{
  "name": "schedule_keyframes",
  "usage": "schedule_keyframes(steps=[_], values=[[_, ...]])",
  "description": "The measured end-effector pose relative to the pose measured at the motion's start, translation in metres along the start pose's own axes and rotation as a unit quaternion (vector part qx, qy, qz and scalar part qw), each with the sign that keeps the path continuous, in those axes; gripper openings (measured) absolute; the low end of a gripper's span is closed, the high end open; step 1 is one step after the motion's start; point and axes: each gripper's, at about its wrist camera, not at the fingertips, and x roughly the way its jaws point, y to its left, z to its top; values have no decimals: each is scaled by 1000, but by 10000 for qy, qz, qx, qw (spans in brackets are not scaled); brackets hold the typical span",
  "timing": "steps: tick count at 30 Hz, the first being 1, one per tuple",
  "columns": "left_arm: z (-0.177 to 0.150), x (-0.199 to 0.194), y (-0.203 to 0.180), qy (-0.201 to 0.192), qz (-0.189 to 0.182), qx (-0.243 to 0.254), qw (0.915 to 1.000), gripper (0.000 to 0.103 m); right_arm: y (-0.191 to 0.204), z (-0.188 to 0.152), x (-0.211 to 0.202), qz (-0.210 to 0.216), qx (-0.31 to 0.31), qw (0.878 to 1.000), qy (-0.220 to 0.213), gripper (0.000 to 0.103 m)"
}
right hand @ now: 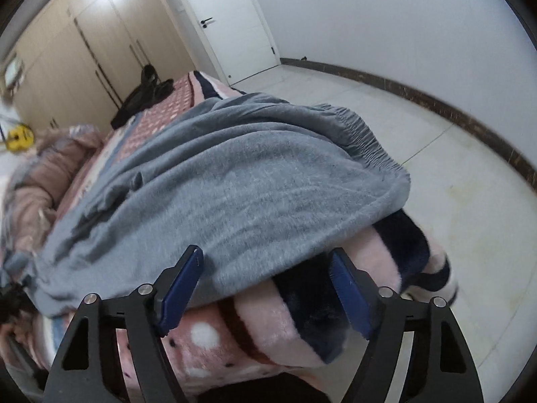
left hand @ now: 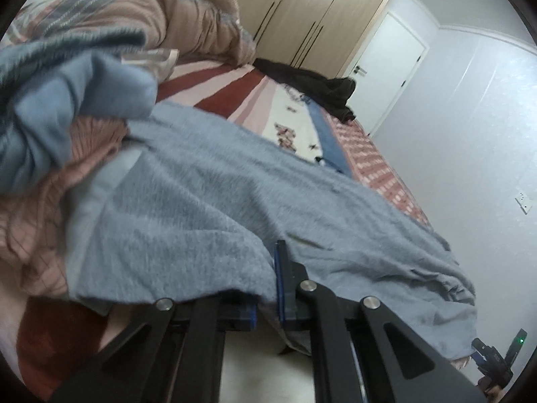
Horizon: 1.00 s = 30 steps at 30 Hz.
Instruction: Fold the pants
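Grey-blue fleece pants (left hand: 218, 201) lie spread along the bed's near edge. My left gripper (left hand: 268, 268) is shut on their near edge: fabric drapes over one finger and hides it, and the other blue pad (left hand: 280, 285) presses against the cloth. In the right wrist view the pants (right hand: 235, 184) show their elastic waistband (right hand: 362, 141) at the right, hanging over the bed's corner. My right gripper (right hand: 265, 288) stands open at the pants' near edge, a blue pad (right hand: 183, 288) on each side. The pads do not press on the cloth.
The pants rest on a pink plush blanket (right hand: 268, 329). A pile of blue and pink clothes (left hand: 67, 117) and a quilt (left hand: 151, 16) lie at the left. A black garment (left hand: 319, 90) sits at the bed's far end. Beyond stand wardrobe doors (left hand: 319, 10) and a white door (right hand: 235, 16); tiled floor (right hand: 436, 201) lies to the right.
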Motion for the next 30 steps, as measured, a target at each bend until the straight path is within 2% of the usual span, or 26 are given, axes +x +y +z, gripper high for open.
schedule_keyframes(steps=[5, 8, 10, 11, 13, 14, 16, 22, 30], values=[[10, -12, -5, -233, -140, 18, 9996, 5, -2, 7, 2, 154, 210, 9997, 3, 71], [16, -15, -8, -325, -186, 47, 9993, 5, -1, 14, 0, 138, 146, 9998, -4, 58], [21, -16, -9, -393, -214, 57, 9990, 5, 0, 20, -1, -30, 72, 10000, 13, 36], [24, -17, -9, -434, -234, 59, 9988, 5, 0, 23, -1, -95, 47, 9999, 11, 31], [29, -19, -10, -499, -260, 79, 9984, 5, -2, 28, -3, -65, 51, 9999, -57, 10], [31, -20, -11, -541, -281, 89, 9981, 4, -3, 34, -5, 75, 84, 9999, -122, 5], [36, -24, -12, -634, -323, 110, 9974, 4, -1, 41, -7, 223, 104, 9994, -226, 4], [55, -31, -18, -892, -369, 199, 9951, 4, 31, 70, -18, 311, -416, 9968, -602, 3], [80, -39, -25, -1124, -382, 339, 9924, 4, 61, 100, -23, 411, -843, 9924, -801, 3]])
